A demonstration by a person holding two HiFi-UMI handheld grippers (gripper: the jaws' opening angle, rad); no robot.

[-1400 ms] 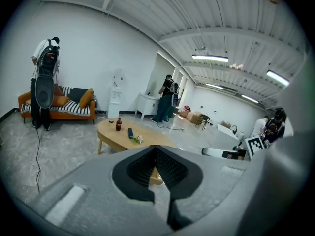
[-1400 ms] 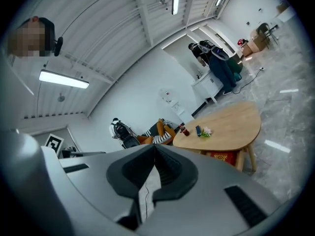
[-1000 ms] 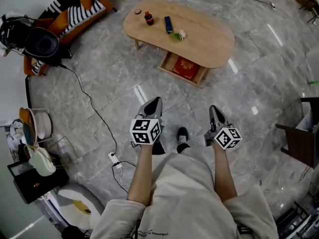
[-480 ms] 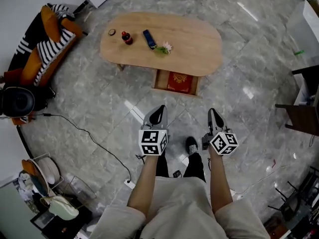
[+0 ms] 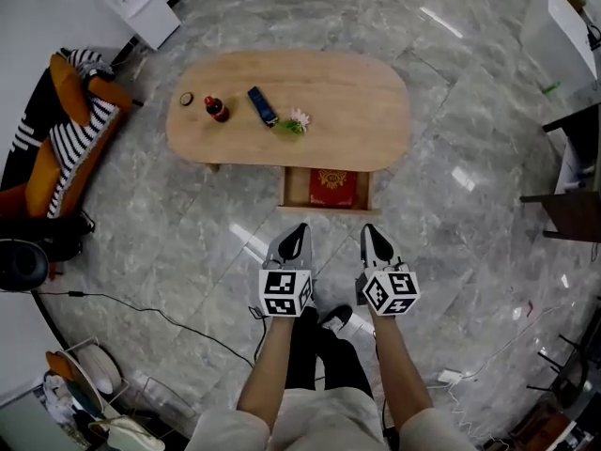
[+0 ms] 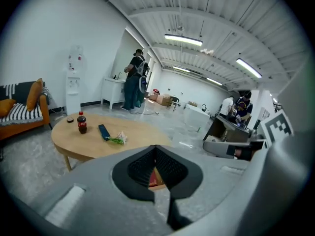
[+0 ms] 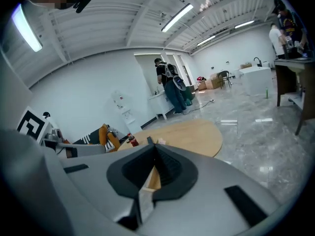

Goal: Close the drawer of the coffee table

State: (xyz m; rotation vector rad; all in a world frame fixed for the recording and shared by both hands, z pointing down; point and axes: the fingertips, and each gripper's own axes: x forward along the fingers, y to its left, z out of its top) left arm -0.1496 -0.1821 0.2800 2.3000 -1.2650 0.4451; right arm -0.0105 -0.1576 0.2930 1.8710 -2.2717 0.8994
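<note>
marble floor (image 5: 178, 252): left gripper (image 5: 298, 228), right gripper (image 5: 372, 230) side by side, pointing at drawer (image 5: 292, 187).

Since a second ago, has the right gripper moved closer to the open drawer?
Yes. The right gripper now sits nearer the drawer of the coffee table, with less floor between them; not touching yet.

Grey marble floor (image 5: 169, 224) spreads around me, with a striped sofa (image 5: 58, 153) and its orange cushions on my left, a dark desk (image 5: 566, 216) on my right, and strip lights (image 6: 183, 39) overhead.
</note>
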